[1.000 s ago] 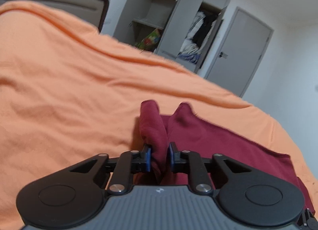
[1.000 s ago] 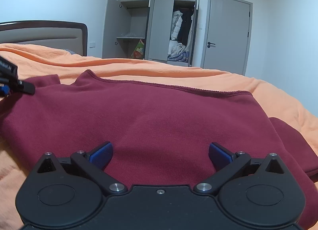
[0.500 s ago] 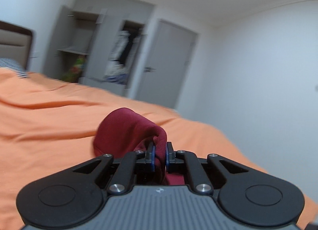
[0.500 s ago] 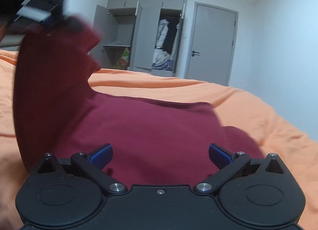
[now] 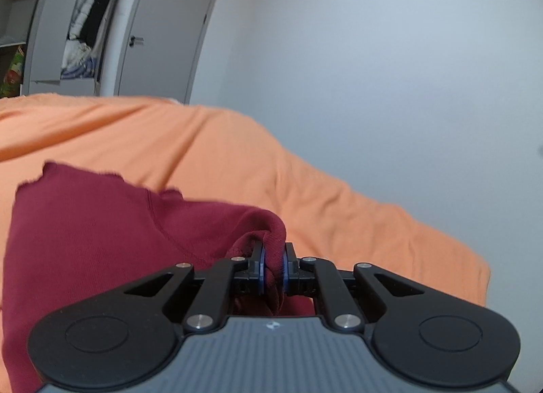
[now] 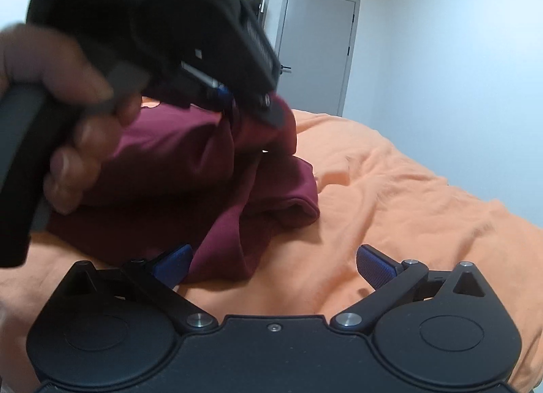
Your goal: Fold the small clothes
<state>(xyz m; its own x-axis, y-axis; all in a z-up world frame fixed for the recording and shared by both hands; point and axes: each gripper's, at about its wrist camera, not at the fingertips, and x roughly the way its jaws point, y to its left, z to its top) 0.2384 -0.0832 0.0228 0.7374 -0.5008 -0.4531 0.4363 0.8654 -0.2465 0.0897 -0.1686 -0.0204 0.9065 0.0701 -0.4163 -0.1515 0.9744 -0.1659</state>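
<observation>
The blue fingers [image 5: 260, 269] of the left gripper [image 5: 272, 269] are pinching a bunched edge of the maroon garment [image 5: 95, 223], lifting it over the orange bedspread [image 5: 339, 210]. The right gripper [image 6: 274, 262] is hovering low with jaws spread wide, gripping nothing, its left pad [image 6: 171, 262] just beside the garment's folded lower layers.

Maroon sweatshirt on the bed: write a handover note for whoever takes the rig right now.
Left gripper: shut on a bunched edge of the maroon sweatshirt, carried across over the garment's body.
Right gripper: open, empty, low over the orange bedspread at the sweatshirt's near edge.
Done: one side is partly folded over.
Left: lay that edge down, release, smooth it, then finish the remaining folds.
</observation>
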